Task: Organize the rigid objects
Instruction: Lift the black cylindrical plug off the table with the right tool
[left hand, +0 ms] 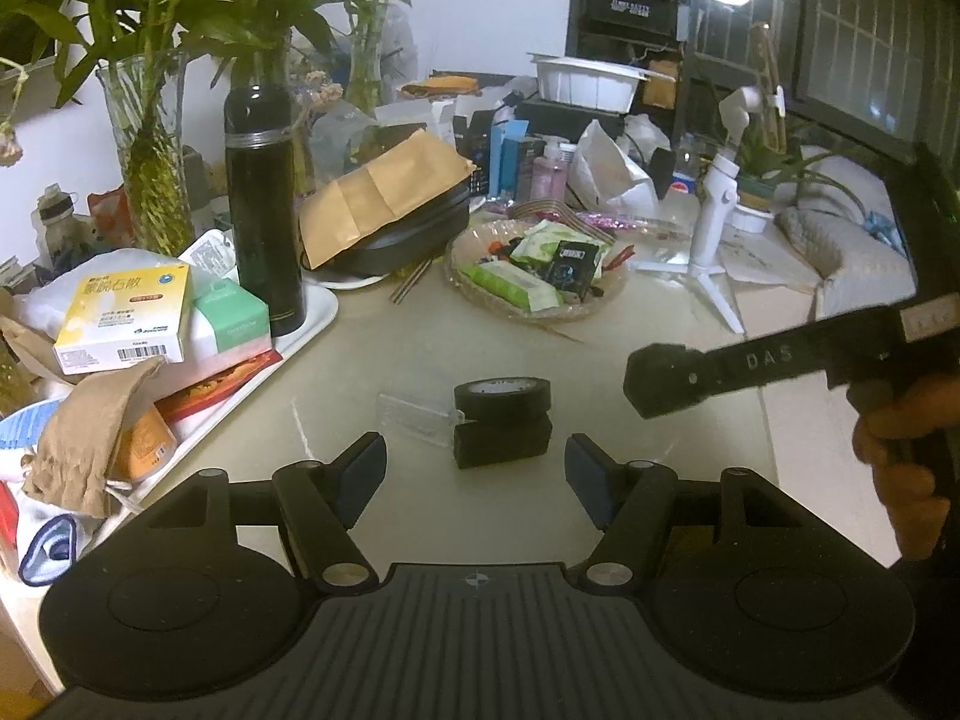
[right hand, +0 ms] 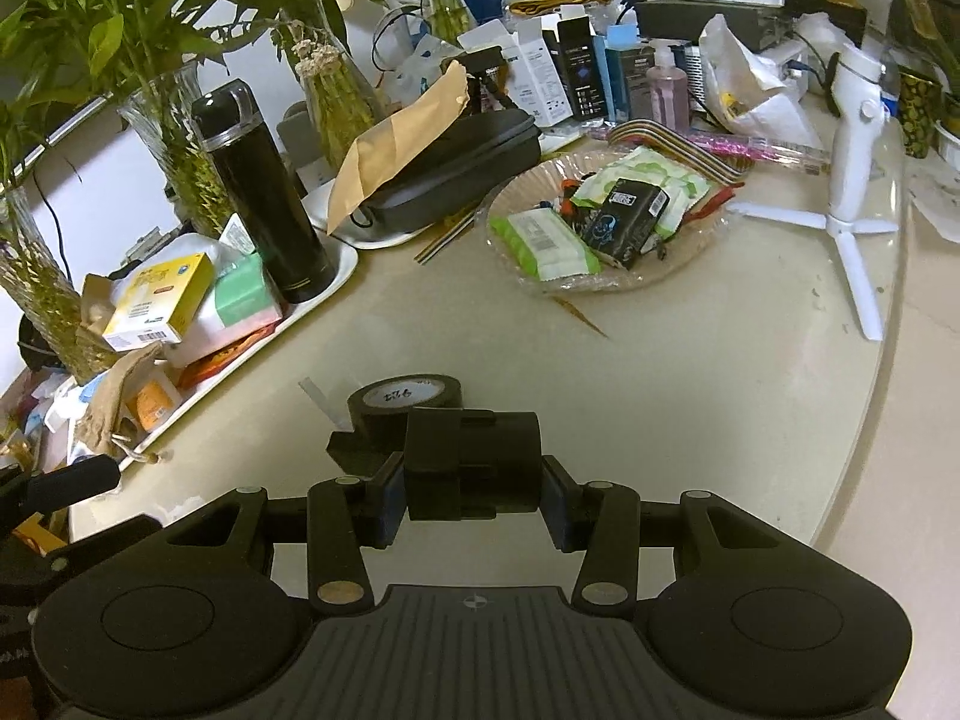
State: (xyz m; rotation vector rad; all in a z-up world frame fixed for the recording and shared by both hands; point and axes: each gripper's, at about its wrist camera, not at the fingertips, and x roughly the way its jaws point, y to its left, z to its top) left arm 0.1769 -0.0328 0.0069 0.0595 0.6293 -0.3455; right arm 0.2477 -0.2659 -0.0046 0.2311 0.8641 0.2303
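A black tape roll (left hand: 502,399) sits on a black block (left hand: 503,443) on the beige table, with a clear plastic tag (left hand: 415,418) beside them. My left gripper (left hand: 474,474) is open and empty, just short of the block. My right gripper (right hand: 474,495) is shut on a black plastic part (right hand: 471,463), held above the table just behind the tape roll (right hand: 408,399) and block (right hand: 354,447). In the left wrist view the right gripper shows at the right, with the black part (left hand: 663,380) at its tip.
A white tray (left hand: 312,324) at the left holds a black flask (left hand: 261,210), boxes and a brown pouch. A glass dish (left hand: 537,276) of packets stands at the back, a white tripod gimbal (left hand: 714,228) at the right. Glass vases with plants line the back left.
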